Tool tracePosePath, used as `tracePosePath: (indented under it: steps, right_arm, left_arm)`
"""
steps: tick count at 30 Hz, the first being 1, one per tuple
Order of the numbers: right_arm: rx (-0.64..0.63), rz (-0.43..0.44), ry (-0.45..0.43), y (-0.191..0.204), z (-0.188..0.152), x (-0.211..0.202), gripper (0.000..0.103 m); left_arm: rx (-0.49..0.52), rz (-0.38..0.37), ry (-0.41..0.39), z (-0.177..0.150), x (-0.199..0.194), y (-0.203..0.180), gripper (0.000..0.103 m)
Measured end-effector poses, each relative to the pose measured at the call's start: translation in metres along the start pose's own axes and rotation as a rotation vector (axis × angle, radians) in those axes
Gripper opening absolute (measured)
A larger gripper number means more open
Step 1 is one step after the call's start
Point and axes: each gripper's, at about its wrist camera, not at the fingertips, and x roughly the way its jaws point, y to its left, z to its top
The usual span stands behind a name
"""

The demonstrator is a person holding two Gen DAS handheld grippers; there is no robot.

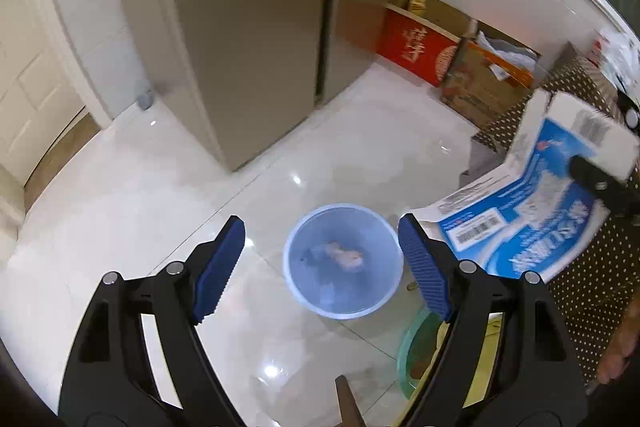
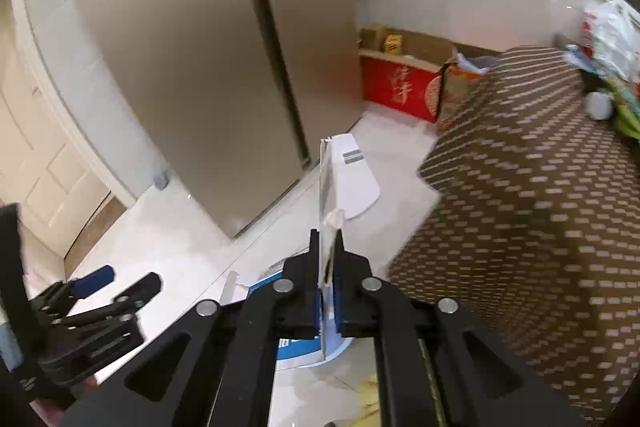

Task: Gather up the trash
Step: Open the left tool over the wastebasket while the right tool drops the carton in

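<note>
The left gripper stands wide and empty, framing the blue bin on the floor below, likely lined up as the drop target, while the right gripper pinches the flattened blue-and-white box by its thin edge, so it hangs beside the dotted tablecloth, up and to the right of the bin. What lies in the bin is blurred, something pinkish, and past it the red box by the wall hides its contents.
</note>
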Motion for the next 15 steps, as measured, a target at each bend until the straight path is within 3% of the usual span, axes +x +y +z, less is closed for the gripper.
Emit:
tracePosePath:
  steps: [1,3,8,15]
  right_arm:
    - [-0.013,0.022,0.019,0.006,-0.001,0.009,0.014]
    - [-0.027,0.053,0.06,0.012,-0.002,0.027,0.066]
    - [-0.056,0.026,0.102,0.017,-0.013,0.041,0.07]
    - [-0.048,0.03,0.074,0.009,-0.017,0.018,0.07]
  left_arm:
    - [-0.011,0.003,-0.002,-0.001,-0.002,0.005,0.078]
    - [-0.028,0.015,-0.007,-0.004,-0.006,0.013,0.078]
    - [-0.035,0.041,0.001,-0.012,-0.008,0.019,0.078]
    - [-0.008,0.034,-0.005,-0.013,-0.01,-0.001,0.078]
